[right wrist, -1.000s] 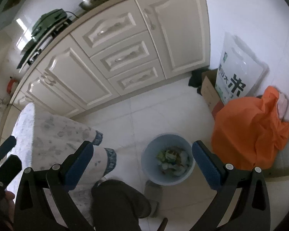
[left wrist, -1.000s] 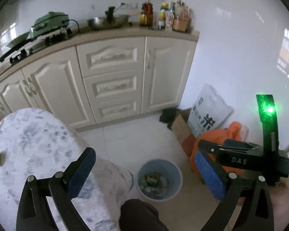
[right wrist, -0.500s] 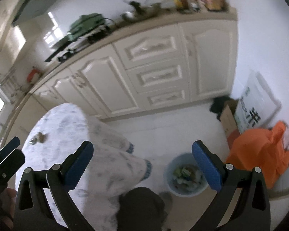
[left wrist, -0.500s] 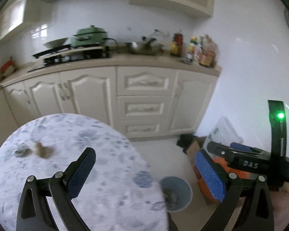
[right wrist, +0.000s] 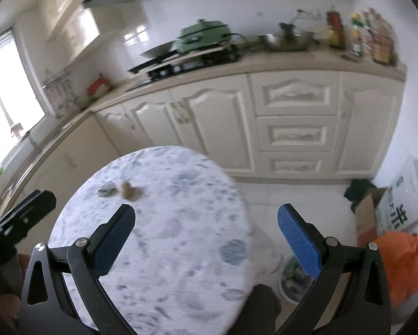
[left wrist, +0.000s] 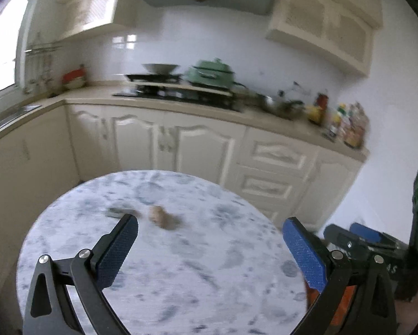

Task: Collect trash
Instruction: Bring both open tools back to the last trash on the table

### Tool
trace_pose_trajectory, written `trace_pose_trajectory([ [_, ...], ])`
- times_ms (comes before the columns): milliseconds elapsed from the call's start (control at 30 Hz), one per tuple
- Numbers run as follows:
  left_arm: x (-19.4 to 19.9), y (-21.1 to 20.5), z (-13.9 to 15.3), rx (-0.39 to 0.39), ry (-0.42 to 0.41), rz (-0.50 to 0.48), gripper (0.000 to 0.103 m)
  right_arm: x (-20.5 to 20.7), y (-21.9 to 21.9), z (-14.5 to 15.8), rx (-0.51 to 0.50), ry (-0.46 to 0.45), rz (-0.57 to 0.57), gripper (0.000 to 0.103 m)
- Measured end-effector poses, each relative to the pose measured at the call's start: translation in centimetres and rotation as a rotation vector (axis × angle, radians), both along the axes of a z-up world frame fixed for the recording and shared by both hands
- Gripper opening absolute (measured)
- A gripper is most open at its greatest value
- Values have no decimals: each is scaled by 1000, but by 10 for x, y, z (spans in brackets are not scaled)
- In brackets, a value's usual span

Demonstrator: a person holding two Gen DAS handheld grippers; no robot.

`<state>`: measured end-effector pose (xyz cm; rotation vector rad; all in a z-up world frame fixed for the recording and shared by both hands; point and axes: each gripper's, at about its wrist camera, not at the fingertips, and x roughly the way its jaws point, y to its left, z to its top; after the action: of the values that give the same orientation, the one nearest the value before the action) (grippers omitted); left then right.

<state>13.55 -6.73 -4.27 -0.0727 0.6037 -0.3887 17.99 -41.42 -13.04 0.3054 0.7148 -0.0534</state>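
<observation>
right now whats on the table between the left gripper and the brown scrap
Nothing: in the left wrist view only bare patterned tablecloth lies between the open left gripper and the brown scrap. A small grey scrap sits off to the side.

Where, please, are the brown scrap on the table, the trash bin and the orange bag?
brown scrap (left wrist: 164, 220), left wrist view, on its middle.
trash bin (right wrist: 285, 287), right wrist view, on its near rim.
orange bag (right wrist: 404, 259), right wrist view, on its front side.
</observation>
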Motion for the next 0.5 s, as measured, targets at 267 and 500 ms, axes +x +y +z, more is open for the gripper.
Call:
trace_pose_trajectory([
  [267,-4,65,7,-2,-23,133,102,25,68,19,-57,-45,133,103],
  [500,9,91,-6,-5,2,199,102,55,110,16,-100,-45,219,103],
])
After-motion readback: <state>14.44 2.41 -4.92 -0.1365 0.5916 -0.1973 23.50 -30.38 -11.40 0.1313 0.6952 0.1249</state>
